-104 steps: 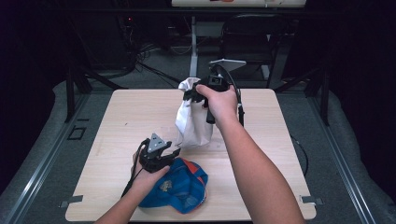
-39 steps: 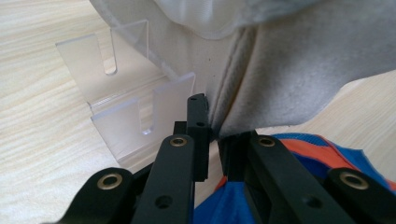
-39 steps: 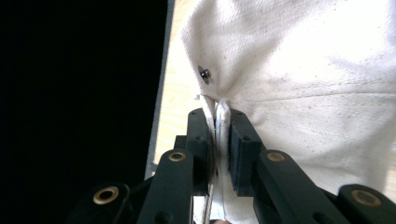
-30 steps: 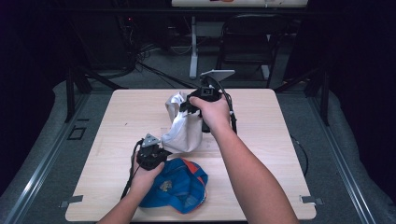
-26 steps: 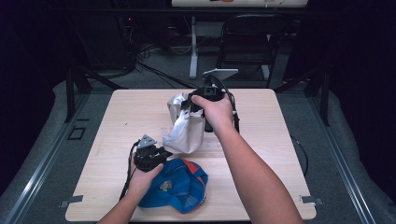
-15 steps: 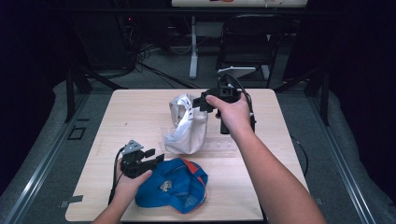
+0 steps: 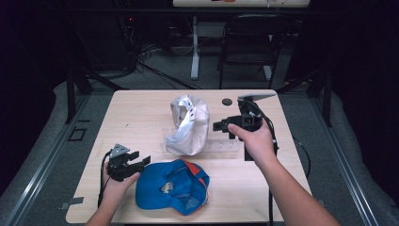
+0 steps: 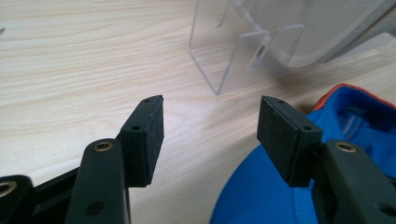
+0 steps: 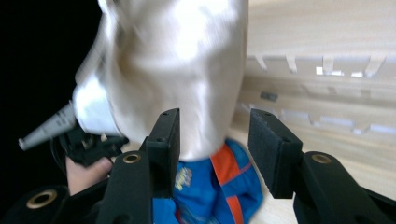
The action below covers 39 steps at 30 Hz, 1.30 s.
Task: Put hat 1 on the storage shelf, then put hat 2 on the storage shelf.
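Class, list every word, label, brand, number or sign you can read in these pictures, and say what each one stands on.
Nothing can be read with certainty.
Blue cap: a small yellowish emblem on its front, too small and blurred to read in the high view and the right gripper view.
White cap: no print shows.
Clear stand: no marking.
Table: no label.

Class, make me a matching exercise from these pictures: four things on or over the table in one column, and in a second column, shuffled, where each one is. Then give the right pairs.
Things:
1. white cap
2. blue cap
3. left gripper
4. right gripper

Places:
A. at the table's near edge, lying flat
B. right of the white cap, jaws open
C. propped on the clear stand in the middle
D. left of the blue cap, jaws open

Pairs: 1-C, 2-A, 3-D, 4-B
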Tool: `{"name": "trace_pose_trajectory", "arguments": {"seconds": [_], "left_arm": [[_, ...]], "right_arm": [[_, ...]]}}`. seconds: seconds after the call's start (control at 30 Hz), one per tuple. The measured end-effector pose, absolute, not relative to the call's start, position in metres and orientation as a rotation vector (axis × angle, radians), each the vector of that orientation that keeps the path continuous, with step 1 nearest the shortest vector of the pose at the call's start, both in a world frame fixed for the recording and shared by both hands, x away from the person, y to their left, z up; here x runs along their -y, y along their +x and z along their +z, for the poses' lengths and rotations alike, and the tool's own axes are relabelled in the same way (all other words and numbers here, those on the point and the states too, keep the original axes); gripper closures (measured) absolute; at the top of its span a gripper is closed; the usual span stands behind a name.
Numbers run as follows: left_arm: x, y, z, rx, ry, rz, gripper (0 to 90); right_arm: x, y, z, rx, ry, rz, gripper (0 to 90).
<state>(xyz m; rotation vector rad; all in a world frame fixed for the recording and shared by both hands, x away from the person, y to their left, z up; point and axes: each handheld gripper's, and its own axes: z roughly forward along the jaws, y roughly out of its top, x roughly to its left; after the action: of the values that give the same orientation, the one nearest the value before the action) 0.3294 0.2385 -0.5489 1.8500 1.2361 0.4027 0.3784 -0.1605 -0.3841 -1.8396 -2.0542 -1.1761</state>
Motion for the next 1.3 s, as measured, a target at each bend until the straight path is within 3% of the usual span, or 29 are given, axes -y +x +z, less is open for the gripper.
{"name": "trace_pose_trajectory", "arguments": {"seconds": [0.6, 1.3], "left_arm": [[-0.252, 0.327, -0.557, -1.254, 1.897, 0.494, 39.0], [-0.261, 0.327, -0.558, -1.284, 1.875, 0.485, 38.9]], "right_arm": [[0.159, 0.331, -0.489, 2.137, -1.791, -1.131, 53.7], [0.143, 0.317, -0.515, 2.171, -1.703, -1.073, 53.6]]}}
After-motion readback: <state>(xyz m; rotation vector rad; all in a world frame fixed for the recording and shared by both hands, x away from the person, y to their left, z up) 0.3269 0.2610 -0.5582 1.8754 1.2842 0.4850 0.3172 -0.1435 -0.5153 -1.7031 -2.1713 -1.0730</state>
